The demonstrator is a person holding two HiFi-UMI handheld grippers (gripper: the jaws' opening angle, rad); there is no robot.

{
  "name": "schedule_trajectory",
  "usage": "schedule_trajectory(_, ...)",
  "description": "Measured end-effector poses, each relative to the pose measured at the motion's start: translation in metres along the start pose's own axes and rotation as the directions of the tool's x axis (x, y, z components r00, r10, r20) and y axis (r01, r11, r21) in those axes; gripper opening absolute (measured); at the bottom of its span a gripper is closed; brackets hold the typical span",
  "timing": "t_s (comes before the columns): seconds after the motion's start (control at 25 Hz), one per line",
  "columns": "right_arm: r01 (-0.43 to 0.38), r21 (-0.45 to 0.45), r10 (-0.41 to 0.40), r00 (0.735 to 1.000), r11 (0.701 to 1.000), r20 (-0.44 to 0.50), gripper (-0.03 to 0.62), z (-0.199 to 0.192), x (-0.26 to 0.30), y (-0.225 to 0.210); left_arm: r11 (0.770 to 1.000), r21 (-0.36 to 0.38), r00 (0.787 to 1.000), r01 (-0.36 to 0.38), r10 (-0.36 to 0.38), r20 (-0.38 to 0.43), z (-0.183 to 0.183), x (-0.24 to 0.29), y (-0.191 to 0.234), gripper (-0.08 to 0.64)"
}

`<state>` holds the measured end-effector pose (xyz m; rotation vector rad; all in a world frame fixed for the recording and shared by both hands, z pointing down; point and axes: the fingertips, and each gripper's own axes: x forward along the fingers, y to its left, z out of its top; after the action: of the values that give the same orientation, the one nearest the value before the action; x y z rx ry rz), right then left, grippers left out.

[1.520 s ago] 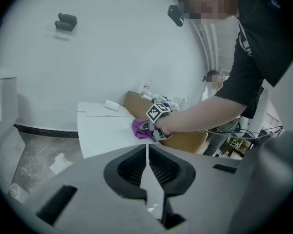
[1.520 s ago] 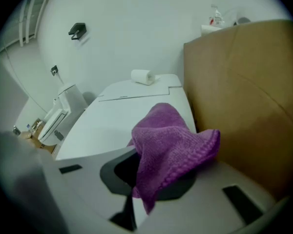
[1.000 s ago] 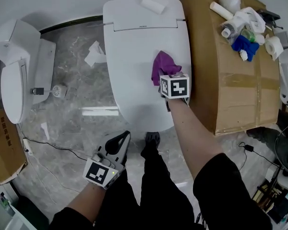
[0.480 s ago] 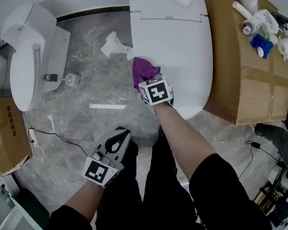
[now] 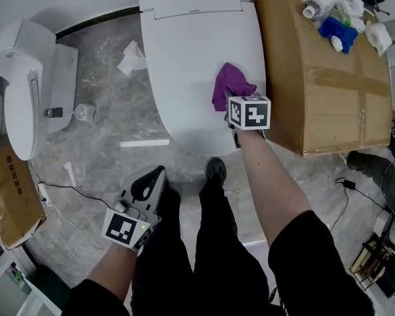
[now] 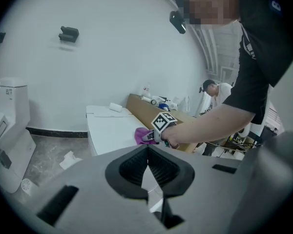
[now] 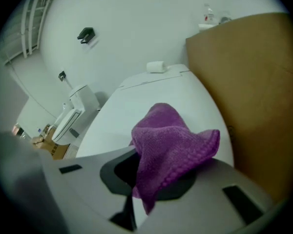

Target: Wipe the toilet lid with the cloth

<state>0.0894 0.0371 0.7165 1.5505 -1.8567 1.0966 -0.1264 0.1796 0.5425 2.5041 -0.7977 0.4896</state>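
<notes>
Wiping judged part-done: right tool [image 5: 232,105] clamps the purple cloth [image 5: 230,84] at the toilet lid's [image 5: 184,51] right front, much of the lid apparently left to cover; left tool [image 6: 147,152] closed, empty, away from it.

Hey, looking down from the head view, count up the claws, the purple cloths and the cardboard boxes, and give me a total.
Claws: 2, the left claw and the right claw
Purple cloths: 1, the cloth
Cardboard boxes: 2, the large box and the small box
Total: 5
</notes>
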Motion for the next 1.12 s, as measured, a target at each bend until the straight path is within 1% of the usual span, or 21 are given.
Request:
schedule_trajectory(0.08,0.035,0.021,-0.035,0.999,0.999,0.008,0.055,-0.004,-0.013,-0.029,1.000,-0.006,1.000,-0.005,0.005,0.005,0.002,0.010,-0.008,0.015)
schedule_trajectory(0.16,0.069,0.045,-0.069,0.998,0.997,0.008,0.055,-0.010,-0.024,-0.052,1.000,0.014,1.000,-0.005,0.005,0.016,0.005,0.019,-0.016,0.015)
schedule_trajectory(0.24,0.099,0.081,-0.100,0.995,0.992,0.011,0.055,-0.015,-0.034,-0.069,0.999,0.033,0.998,0.003,-0.005,0.061,0.013,0.027,-0.023,0.015)
schedule_trajectory(0.28,0.109,0.103,-0.111,0.994,0.989,0.013,0.055,-0.018,-0.037,-0.074,1.000,0.028,0.998,0.011,-0.013,0.064,0.014,0.028,-0.027,0.015)
schedule_trajectory(0.36,0.130,0.143,-0.133,0.991,0.981,0.013,0.055,-0.024,-0.043,-0.080,1.000,0.005,0.999,0.027,-0.027,0.024,0.006,0.029,-0.033,0.015)
schedule_trajectory(0.44,0.131,0.147,-0.135,0.991,0.980,0.020,0.054,-0.029,-0.044,-0.076,0.999,0.008,0.999,0.048,-0.048,0.010,0.002,0.029,-0.038,0.015)
schedule_trajectory(0.56,0.090,0.107,-0.094,0.995,0.990,0.030,0.054,-0.037,-0.041,-0.045,0.996,0.024,0.996,0.087,-0.087,0.024,-0.002,0.020,-0.044,0.015)
schedule_trajectory(0.68,0.035,0.050,-0.035,0.999,0.998,-0.001,0.055,-0.056,-0.031,0.015,0.991,0.038,0.990,0.130,-0.132,0.045,-0.007,-0.006,-0.047,0.015)
schedule_trajectory(0.72,0.012,0.026,-0.012,1.000,1.000,-0.014,0.054,-0.062,-0.026,0.039,0.990,0.037,0.990,0.135,-0.137,0.038,-0.010,-0.016,-0.045,0.015)
schedule_trajectory(0.8,-0.027,-0.020,0.027,0.999,0.999,-0.037,0.054,-0.077,-0.019,0.085,0.992,0.020,0.992,0.123,-0.123,0.010,-0.017,-0.036,-0.037,0.015)
schedule_trajectory(0.88,-0.056,-0.048,0.054,0.997,0.997,-0.048,0.054,-0.091,-0.015,0.120,0.994,0.016,0.994,0.112,-0.112,0.012,-0.018,-0.053,-0.032,0.015)
schedule_trajectory(0.96,-0.078,-0.049,0.075,0.996,0.996,-0.052,0.054,-0.102,-0.014,0.142,0.993,0.032,0.994,0.112,-0.112,0.017,-0.017,-0.067,-0.030,0.015)
schedule_trajectory(1.12,-0.127,-0.081,0.122,0.990,0.989,-0.067,0.054,-0.117,-0.017,0.166,0.993,0.059,0.995,0.098,-0.100,0.021,-0.020,-0.081,-0.032,0.015)
